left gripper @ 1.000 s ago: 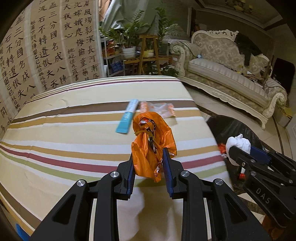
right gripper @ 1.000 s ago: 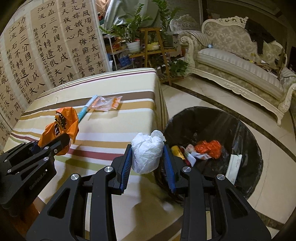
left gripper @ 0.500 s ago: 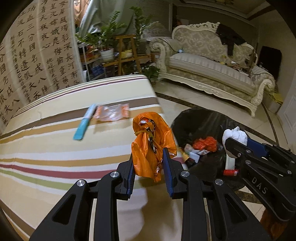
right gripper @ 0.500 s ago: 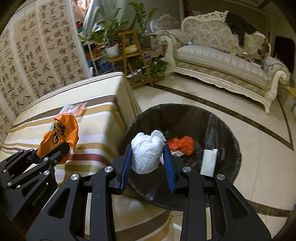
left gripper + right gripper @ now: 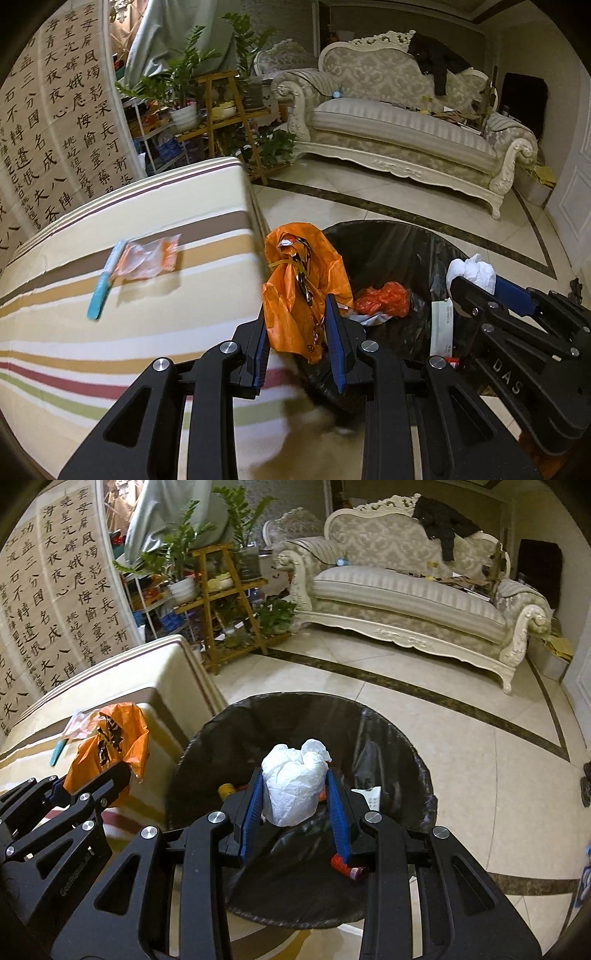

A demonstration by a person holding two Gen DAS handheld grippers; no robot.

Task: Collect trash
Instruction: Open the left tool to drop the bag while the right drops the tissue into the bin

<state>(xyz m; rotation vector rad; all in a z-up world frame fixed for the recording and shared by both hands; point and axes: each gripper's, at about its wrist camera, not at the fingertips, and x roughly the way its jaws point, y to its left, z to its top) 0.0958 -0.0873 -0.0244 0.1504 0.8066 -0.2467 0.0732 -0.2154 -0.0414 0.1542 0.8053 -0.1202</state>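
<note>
My left gripper (image 5: 297,317) is shut on a crumpled orange plastic bag (image 5: 295,284) and holds it over the table's right edge, at the near rim of the bin. My right gripper (image 5: 294,794) is shut on a white crumpled paper wad (image 5: 293,784), which hangs over the open mouth of the black-lined trash bin (image 5: 391,738). The bin holds an orange bag (image 5: 384,297), a white slip and other scraps. The same orange plastic bag (image 5: 110,742) shows at the left of the right wrist view, and the paper wad (image 5: 472,271) at the right of the left wrist view.
On the striped tablecloth (image 5: 110,354) lie a blue tube (image 5: 105,284) and a clear wrapper with orange print (image 5: 147,256). Beyond the tiled floor (image 5: 480,746) stand a pale ornate sofa (image 5: 406,598), a wooden plant stand (image 5: 225,602) and a calligraphy screen (image 5: 55,602).
Both grippers have moved to the right off the table toward the bin. The white wad now hangs over the bin's opening; the orange bag has reached the table edge. Both grips are unchanged.
</note>
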